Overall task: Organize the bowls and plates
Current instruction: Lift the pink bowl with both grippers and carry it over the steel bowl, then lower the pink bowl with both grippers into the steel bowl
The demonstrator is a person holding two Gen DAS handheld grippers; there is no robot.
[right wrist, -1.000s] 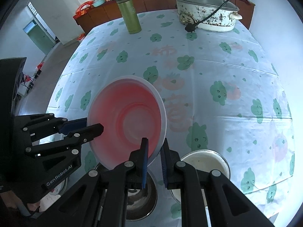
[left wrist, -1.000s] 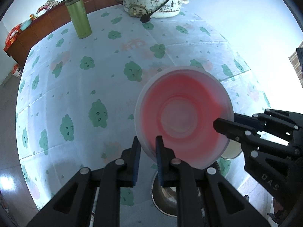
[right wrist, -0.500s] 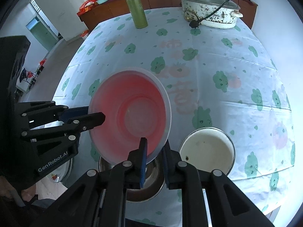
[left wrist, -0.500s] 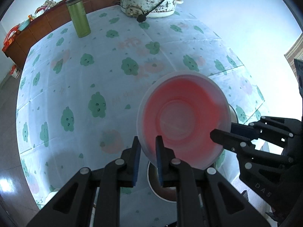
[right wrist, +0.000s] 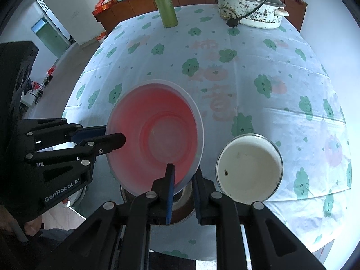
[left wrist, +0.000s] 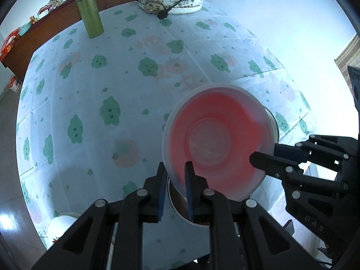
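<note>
A translucent pink bowl (left wrist: 218,141) is held in the air over the table's near edge by both grippers. My left gripper (left wrist: 175,173) is shut on its near-left rim. My right gripper (right wrist: 182,175) is shut on its near-right rim, and it also shows in the left wrist view (left wrist: 265,159). The bowl shows in the right wrist view (right wrist: 155,135) too. A metal bowl (right wrist: 182,204) stands on the table right under the pink bowl, mostly hidden. A white enamel bowl (right wrist: 249,168) stands on the table to its right.
A round table with a green-patterned cloth (right wrist: 225,72). A green cylindrical flask (right wrist: 167,6) and a lidded electric pot (right wrist: 249,6) with its cord stand at the far side. A white dish (left wrist: 63,221) sits at the near-left edge. A wooden sideboard (right wrist: 139,6) stands behind.
Both grippers have lifted the pink bowl and drawn it back toward the table's near edge. The white enamel bowl has come fully into the right wrist view.
</note>
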